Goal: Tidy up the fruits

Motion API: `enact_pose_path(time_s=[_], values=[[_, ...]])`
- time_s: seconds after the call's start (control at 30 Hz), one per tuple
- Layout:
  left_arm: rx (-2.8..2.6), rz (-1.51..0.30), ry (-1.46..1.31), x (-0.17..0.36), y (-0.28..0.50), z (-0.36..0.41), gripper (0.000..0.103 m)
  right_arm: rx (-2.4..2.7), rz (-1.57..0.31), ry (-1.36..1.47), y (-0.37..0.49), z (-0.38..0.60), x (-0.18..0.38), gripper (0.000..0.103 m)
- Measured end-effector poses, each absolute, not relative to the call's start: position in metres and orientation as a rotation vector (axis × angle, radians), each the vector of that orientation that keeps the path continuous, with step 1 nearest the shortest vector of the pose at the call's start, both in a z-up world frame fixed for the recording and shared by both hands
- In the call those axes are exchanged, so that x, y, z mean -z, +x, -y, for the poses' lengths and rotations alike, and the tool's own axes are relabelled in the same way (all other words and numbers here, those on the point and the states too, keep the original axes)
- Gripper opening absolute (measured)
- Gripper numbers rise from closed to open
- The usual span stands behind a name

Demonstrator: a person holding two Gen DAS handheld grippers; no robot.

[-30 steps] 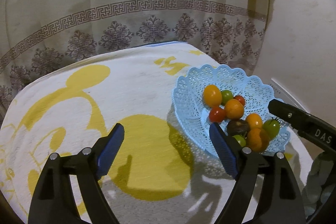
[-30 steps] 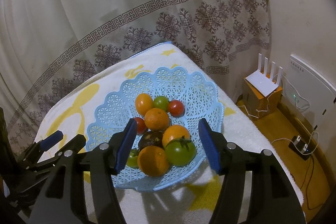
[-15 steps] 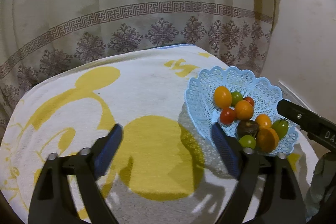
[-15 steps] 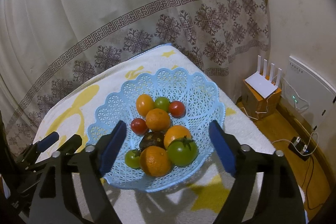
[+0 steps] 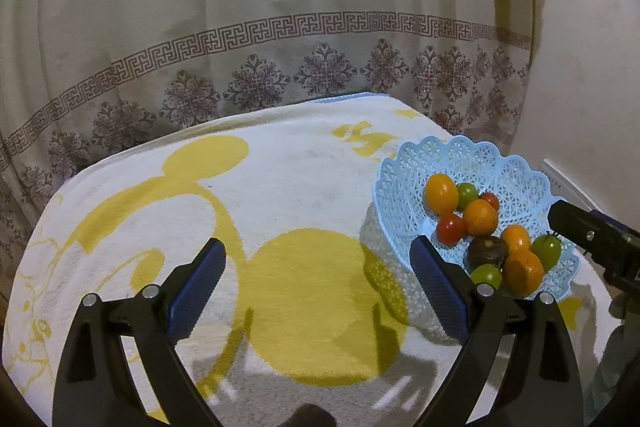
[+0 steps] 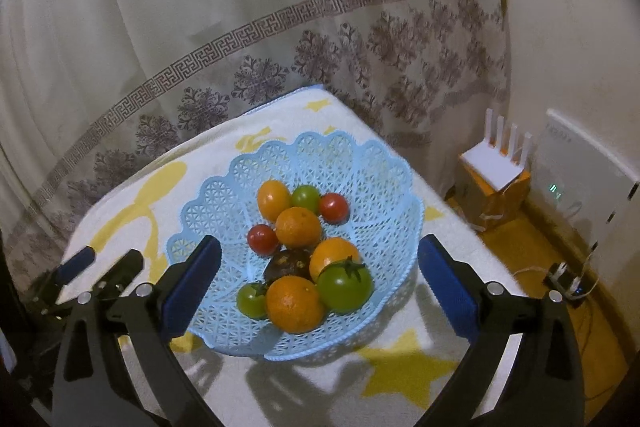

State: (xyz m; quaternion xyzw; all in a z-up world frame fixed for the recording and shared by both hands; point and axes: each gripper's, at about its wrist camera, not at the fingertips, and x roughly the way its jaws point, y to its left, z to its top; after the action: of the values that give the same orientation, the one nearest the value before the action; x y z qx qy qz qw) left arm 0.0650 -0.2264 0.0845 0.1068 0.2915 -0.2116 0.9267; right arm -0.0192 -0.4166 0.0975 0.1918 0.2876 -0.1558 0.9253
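A light blue lattice basket (image 6: pixel 360 163) (image 5: pixel 472 159) stands on a white and yellow towel (image 5: pixel 280 187). It holds several fruits: oranges (image 6: pixel 296 303), green tomatoes (image 6: pixel 344 285), red tomatoes (image 6: pixel 262 239) and a dark brown fruit (image 6: pixel 290 263). My right gripper (image 6: pixel 320 279) is open and empty, held above the near side of the basket. My left gripper (image 5: pixel 318 283) is open and empty over the towel, left of the basket. Part of the right gripper shows at the right edge of the left wrist view (image 5: pixel 592 239).
A patterned curtain (image 5: pixel 280 47) hangs behind the table. Right of the table, on the floor, stand a white router on an orange box (image 6: pixel 496 171), a white wall unit (image 6: pixel 584 179) and cables with a power strip (image 6: pixel 564 279). The towel's edges drop off at the far and right sides.
Both grippers have drawn back from the basket. The right gripper's jaws have opened wider. The fruits have not moved.
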Motion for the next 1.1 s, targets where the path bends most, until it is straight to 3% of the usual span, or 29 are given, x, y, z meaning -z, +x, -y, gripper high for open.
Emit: enact_pose_path(time_s=[0.13, 0.17, 1.1], values=[[0.433, -0.592, 0.213, -0.088, 0.063, 0.225, 0.093, 0.350, -0.606, 0.296, -0.021, 0.405, -0.099, 0.100], [0.427, -0.592, 0.214, -0.088, 0.063, 0.224, 0.098, 0.349, -0.610, 0.285, -0.022, 0.404, -0.099, 0.100], [0.342, -0.588, 0.262, -0.081, 0.057, 0.219, 0.098, 0.260, -0.662, 0.258, -0.023, 0.384, -0.086, 0.100]])
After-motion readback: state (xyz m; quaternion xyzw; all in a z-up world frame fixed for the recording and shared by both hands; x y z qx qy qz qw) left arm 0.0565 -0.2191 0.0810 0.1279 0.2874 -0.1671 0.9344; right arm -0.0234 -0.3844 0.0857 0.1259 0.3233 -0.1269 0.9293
